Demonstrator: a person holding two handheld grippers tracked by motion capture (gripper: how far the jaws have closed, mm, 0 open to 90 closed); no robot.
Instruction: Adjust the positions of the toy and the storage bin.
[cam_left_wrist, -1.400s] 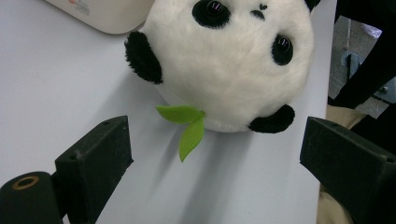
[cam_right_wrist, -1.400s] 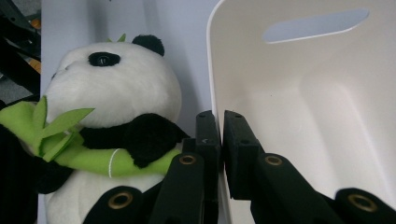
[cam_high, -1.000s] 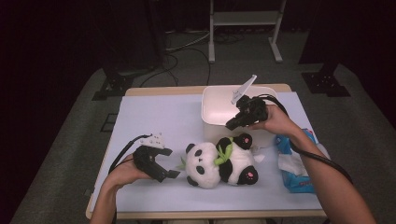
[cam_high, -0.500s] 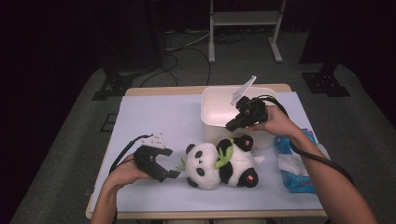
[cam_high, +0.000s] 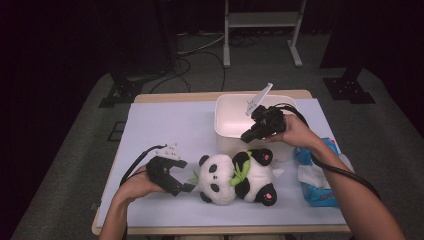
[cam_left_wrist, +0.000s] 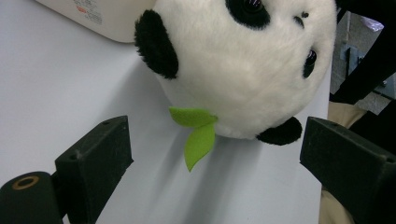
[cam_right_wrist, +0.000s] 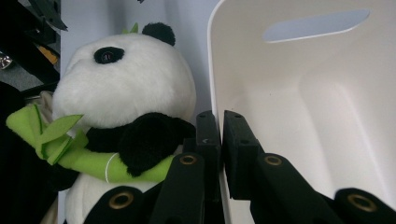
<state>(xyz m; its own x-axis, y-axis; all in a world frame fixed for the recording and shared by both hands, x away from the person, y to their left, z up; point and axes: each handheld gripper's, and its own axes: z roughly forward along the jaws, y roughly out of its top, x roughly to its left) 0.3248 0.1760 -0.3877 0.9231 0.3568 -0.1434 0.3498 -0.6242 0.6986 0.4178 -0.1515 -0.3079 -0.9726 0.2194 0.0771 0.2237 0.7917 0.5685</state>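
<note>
Fluffy plush on the panda toy (cam_high: 232, 177), with flat green felt leaves (cam_left_wrist: 196, 133). Smooth, slightly glossy cream plastic on the bin (cam_right_wrist: 327, 107); matt black pads (cam_left_wrist: 95, 161) on the left hand-held gripper (cam_high: 181, 184). Matt pale sheet over the worktop (cam_high: 165, 130).

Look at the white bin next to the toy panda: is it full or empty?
Empty as far as visible. The white bin shows bare inner walls and floor in the right gripper view; the panda lies outside it on the table.

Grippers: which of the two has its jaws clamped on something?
The right gripper: its jaws pinch the near wall of the white bin. The left gripper stands open, jaws apart on either side of the plush panda, not touching it.
</note>
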